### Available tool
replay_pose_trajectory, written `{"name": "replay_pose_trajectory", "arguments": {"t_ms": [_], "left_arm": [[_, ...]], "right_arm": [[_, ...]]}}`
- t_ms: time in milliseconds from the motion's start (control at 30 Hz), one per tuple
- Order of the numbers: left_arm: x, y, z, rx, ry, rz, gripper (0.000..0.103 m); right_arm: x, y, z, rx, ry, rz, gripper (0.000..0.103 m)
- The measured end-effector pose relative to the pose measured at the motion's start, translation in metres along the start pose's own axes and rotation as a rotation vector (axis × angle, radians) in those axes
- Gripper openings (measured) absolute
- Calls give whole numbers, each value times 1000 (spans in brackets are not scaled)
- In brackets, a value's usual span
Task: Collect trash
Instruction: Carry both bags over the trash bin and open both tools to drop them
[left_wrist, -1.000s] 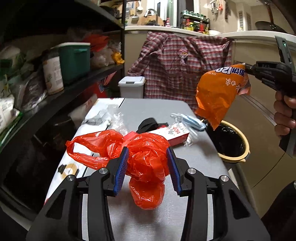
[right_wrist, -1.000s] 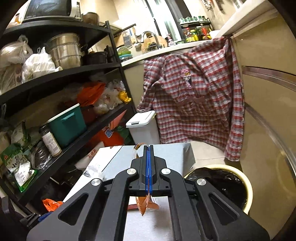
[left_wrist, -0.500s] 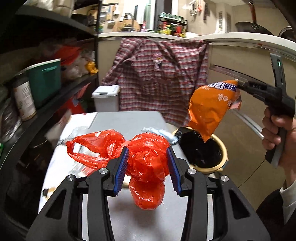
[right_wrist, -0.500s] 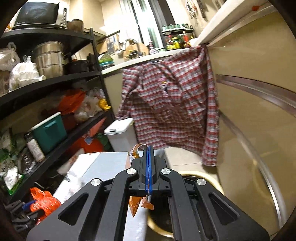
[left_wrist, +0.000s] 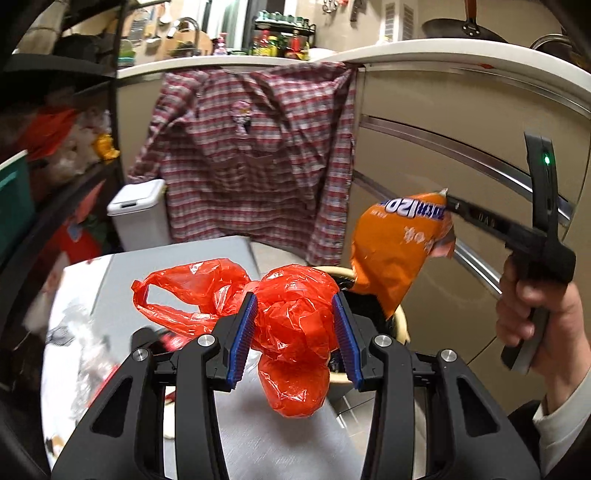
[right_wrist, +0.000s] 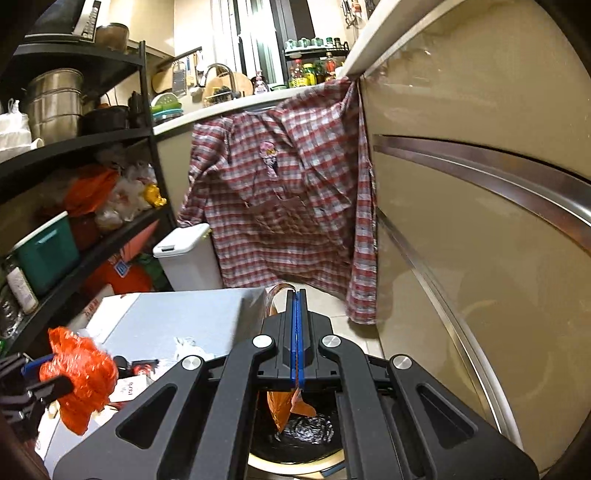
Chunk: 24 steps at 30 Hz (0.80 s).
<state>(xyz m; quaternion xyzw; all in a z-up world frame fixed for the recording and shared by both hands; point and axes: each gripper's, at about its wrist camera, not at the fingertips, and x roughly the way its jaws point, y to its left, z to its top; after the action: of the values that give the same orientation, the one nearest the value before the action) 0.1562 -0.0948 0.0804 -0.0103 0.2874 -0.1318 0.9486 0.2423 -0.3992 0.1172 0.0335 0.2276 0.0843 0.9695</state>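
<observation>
both hand-held grippers clamped, left hand-held gripper (left_wrist: 295, 332) on red bag (left_wrist: 295, 332), right hand-held gripper (right_wrist: 297, 332) dangling orange wrapper (left_wrist: 399, 251) over bin (right_wrist: 295, 461), desk (left_wrist: 184, 266) still littered.

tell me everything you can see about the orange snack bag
The orange snack bag is a crinkled, shiny foil-like packet with a blue and white printed band near its top and pale characters on its side. It looks empty and flattened. The right gripper is shut on its top edge, so it hangs free, tapering downward, with its lower tip over the black-lined yellow bin. Nothing else touches it.
</observation>
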Motion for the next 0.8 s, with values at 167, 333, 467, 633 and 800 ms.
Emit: {"name": "replay_pose_trajectory", "arguments": {"t_ms": [167,333,467,633,800], "left_arm": [[32,-9,21,-8,40,-61,42],[60,-13,34,-19,74,-103,42],[81,-15,38,-28,103,-127,42],[101,-23,41,-22,128,-141,43],[123,-23,48,-37,154,-141,55]], "right_arm": [[12,-5,-3,1,20,-17,0],[24,-6,-3,-5,35,-26,0],[32,-7,-3,-9,47,-26,0],[41,-8,-4,-2,64,-24,1],[52,-12,-5,16,95,-7,7]]}}
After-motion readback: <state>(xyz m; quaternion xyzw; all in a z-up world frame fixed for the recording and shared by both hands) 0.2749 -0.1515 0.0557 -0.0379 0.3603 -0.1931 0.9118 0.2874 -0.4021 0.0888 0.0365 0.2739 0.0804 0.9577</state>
